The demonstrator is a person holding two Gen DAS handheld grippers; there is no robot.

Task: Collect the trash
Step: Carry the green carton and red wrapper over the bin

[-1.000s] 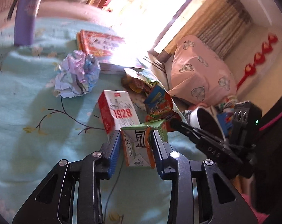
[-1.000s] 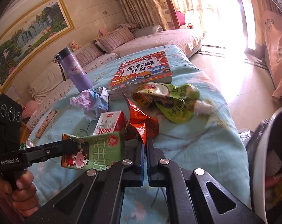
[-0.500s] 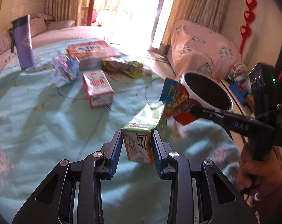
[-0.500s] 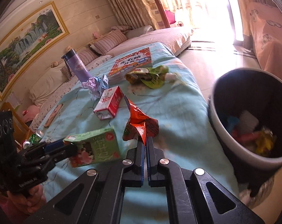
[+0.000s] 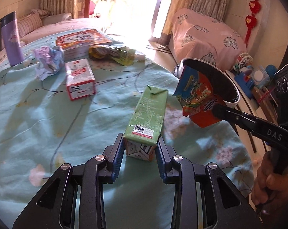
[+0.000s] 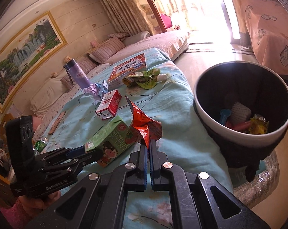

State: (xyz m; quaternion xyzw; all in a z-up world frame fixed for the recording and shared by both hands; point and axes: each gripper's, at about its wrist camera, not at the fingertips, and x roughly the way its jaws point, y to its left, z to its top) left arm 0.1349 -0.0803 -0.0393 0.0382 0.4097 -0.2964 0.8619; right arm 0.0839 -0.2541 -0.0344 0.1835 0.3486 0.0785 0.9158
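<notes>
My left gripper is shut on a green drink carton and holds it above the turquoise cloth; the carton also shows in the right wrist view. My right gripper is shut on an orange snack wrapper, seen too in the left wrist view, just left of the trash bin. On the cloth lie a red and white carton, a crumpled paper ball and a green pouch.
The bin's rim stands off the table's right edge and holds several pieces of trash. A purple bottle and a stack of books stand at the far side. A sofa lies beyond.
Both grippers have lifted and swung right with their loads, away from the pile. The bin has come into full view, closer to the right gripper.
</notes>
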